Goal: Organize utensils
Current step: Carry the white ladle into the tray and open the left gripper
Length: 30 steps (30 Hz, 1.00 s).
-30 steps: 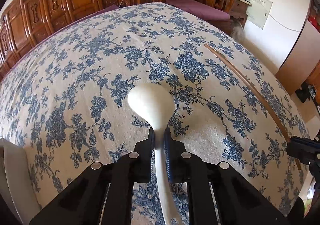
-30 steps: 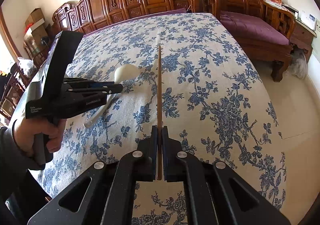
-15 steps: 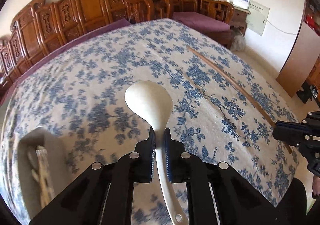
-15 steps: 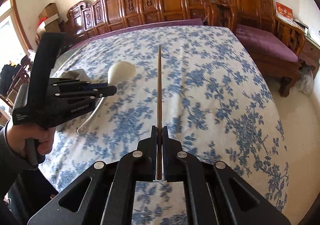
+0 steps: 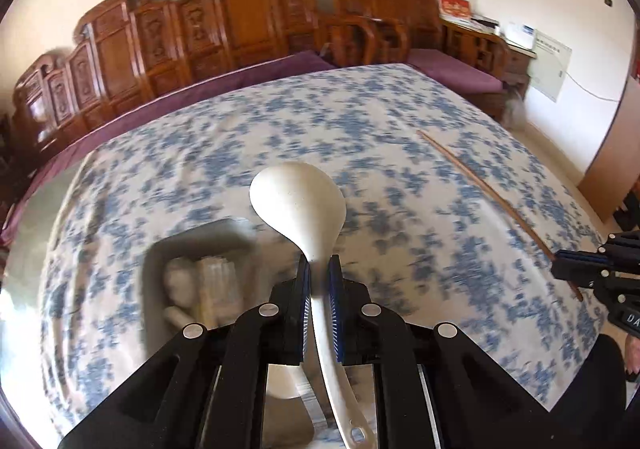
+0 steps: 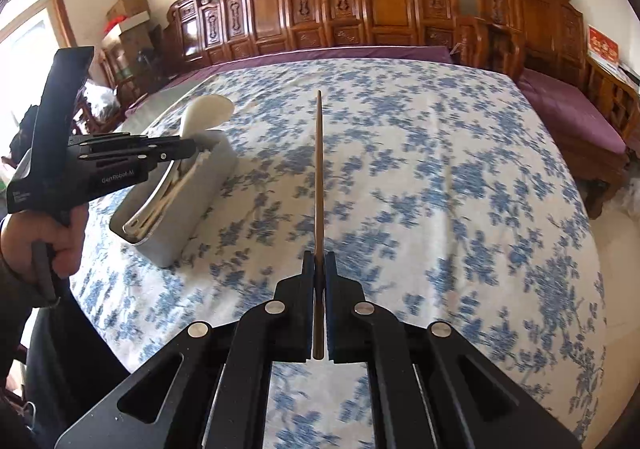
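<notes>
Table: the table [image 6: 460,209] under its blue-flowered cloth carries only the box; no loose utensils show on the cloth in either view.
Box: the grey box [image 6: 200,205] sits near the table's left edge in the right view, its long side running away from you. It already holds some pale utensils [image 6: 160,205], too blurred in the left view to name.
Done: part of the sorting looks finished, judging by what lies in the box.
Left: the two pieces you are holding are not yet in; I judge both belong in the box.
Spoon: your left gripper [image 5: 318,281] has its jaws clamped on the neck of the white spoon [image 5: 298,205]. The bowl points forward, the handle end trails back under the gripper, and the spoon hangs in the air over the box's far end.
Chopstick: your right gripper [image 6: 319,273] has its jaws pressed together on the brown chopstick [image 6: 319,169] near its back end. The stick juts straight ahead above the middle of the table, clear of the cloth and well apart from the box.
Left hand: your left hand [image 6: 60,237] grips the handle from below, gripper tilted down towards the box.
Right hand: not in view; its gripper also points down at a slant, towards the table's middle.
</notes>
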Each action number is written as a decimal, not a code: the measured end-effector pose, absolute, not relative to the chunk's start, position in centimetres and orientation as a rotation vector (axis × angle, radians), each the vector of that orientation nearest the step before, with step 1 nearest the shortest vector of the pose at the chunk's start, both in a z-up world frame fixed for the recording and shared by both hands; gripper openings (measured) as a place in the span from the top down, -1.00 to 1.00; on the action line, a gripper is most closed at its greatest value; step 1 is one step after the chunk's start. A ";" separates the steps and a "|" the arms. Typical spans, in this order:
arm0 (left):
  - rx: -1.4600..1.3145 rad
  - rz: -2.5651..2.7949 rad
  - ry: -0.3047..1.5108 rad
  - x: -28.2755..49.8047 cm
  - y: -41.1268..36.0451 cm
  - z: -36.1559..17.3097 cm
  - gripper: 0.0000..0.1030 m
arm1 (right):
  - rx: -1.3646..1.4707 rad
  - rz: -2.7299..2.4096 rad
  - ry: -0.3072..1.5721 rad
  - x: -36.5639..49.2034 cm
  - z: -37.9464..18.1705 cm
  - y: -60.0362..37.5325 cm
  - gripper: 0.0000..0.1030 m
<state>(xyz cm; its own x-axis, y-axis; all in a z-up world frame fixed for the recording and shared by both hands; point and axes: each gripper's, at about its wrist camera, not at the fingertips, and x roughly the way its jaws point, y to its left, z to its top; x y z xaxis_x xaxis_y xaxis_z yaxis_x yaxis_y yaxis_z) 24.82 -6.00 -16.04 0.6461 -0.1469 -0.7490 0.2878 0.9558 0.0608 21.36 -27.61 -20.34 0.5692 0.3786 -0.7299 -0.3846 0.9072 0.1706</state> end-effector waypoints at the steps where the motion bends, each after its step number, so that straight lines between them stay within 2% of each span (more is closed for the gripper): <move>1: 0.173 -0.233 0.835 24.9 -4.8 -16.0 0.84 | -0.010 0.455 0.853 21.5 -20.2 -26.9 0.88; 9: 0.139 -0.160 0.888 26.3 0.2 -18.2 0.84 | -0.043 0.516 0.850 22.0 -19.6 -21.9 0.88; 17: 0.103 -0.140 0.961 27.1 1.8 -21.0 0.83 | -0.069 0.540 0.874 22.5 -20.3 -19.3 0.88; 22: 0.102 -0.137 0.952 26.4 2.7 -20.7 0.44 | -0.070 0.553 0.878 22.6 -20.4 -17.9 0.88; 30: 0.079 -0.111 0.882 24.7 5.4 -17.3 0.36 | -0.059 0.590 0.887 22.6 -20.5 -14.0 0.88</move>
